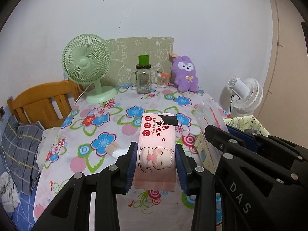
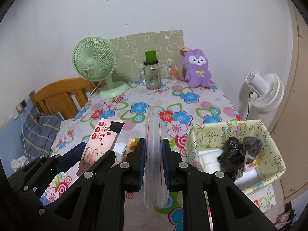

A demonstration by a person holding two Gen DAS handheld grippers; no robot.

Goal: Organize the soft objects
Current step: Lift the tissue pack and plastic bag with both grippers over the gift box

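Note:
My left gripper is shut on a pink wet-wipes pack with a cat picture, held above the flowered table; the pack also shows in the right wrist view. My right gripper is shut on a clear plastic packet held edge-on; it also shows at the right of the left wrist view. A yellow patterned box stands at the table's right, holding dark bundled items and white pieces. A purple plush rabbit sits at the back.
A green desk fan, a glass jar mug with green lid and a cotton-swab holder stand at the back. A small white-beige item lies on the tablecloth. A wooden chair stands left, a white fan right.

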